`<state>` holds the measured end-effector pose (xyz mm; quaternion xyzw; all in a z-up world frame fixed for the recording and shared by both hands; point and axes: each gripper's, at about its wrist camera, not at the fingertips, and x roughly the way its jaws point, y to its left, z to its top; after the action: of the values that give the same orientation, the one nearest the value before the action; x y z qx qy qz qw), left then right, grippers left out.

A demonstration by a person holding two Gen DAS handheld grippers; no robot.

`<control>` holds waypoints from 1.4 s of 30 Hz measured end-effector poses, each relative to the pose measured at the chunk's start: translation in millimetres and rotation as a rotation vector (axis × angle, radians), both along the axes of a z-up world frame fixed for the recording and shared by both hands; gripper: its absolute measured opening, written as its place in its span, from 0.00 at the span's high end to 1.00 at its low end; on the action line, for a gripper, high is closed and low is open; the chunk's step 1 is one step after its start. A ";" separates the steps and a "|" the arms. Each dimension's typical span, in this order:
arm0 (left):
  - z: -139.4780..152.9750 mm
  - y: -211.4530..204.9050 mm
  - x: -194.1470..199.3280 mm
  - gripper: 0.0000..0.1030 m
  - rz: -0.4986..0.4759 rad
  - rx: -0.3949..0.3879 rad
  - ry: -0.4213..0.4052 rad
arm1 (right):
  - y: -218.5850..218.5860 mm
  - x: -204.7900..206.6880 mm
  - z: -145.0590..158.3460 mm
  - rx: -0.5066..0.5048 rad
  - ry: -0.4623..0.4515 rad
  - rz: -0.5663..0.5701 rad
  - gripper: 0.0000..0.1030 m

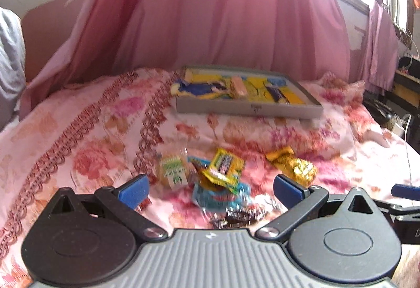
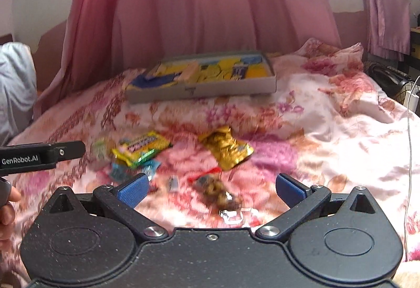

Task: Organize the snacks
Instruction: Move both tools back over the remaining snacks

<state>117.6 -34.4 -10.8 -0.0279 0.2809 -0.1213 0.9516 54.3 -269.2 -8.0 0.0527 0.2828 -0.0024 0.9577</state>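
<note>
Loose snack packets lie on a floral bedspread (image 1: 78, 130). A yellow packet (image 1: 224, 165) rests on a light-blue one (image 1: 218, 193), with a green-and-white packet (image 1: 174, 169) to the left and a gold packet (image 1: 294, 164) to the right. A dark clear packet (image 1: 239, 214) lies nearest. My left gripper (image 1: 211, 189) is open just above the pile, holding nothing. In the right wrist view, the yellow packet (image 2: 141, 147), gold packet (image 2: 227, 147) and a clear packet of dark pieces (image 2: 218, 189) show. My right gripper (image 2: 212, 189) hangs open over that clear packet. A shallow grey box (image 1: 246, 108) (image 2: 202, 89) farther back holds a few snacks.
Pink curtains (image 1: 210, 12) hang behind the bed. A grey pillow (image 1: 10, 64) lies at the far left. Cables and dark gear (image 2: 391, 80) sit off the bed's right edge. A person's hand (image 2: 8, 206) holds the left gripper's body (image 2: 42, 155) at the left.
</note>
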 end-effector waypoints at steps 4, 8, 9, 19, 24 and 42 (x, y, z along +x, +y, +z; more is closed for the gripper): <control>-15.4 2.8 0.8 0.00 0.002 -0.021 0.071 | -0.5 8.0 -7.2 0.003 0.077 -0.016 0.01; -26.4 3.0 1.3 0.00 -0.007 -0.009 0.104 | -1.4 13.4 -12.3 0.012 0.122 -0.021 0.01; -27.9 2.4 2.0 0.00 -0.013 -0.003 0.111 | -0.9 14.3 -13.4 0.011 0.129 -0.020 0.01; -38.8 -4.0 10.1 0.00 -0.087 -0.010 0.163 | 0.3 27.6 -21.8 0.016 0.204 -0.005 0.01; -41.7 -6.7 16.1 0.00 -0.127 0.003 0.165 | -1.0 30.4 -23.2 0.033 0.219 0.000 0.01; -55.0 -29.3 62.5 0.00 -0.409 0.188 0.189 | -24.9 95.0 -24.6 0.063 0.304 0.194 0.01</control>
<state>180.1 -63.7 -65.8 0.1070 0.3787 -0.2817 0.8751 149.4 -294.1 -32.6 0.0542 0.4282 0.0911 0.8974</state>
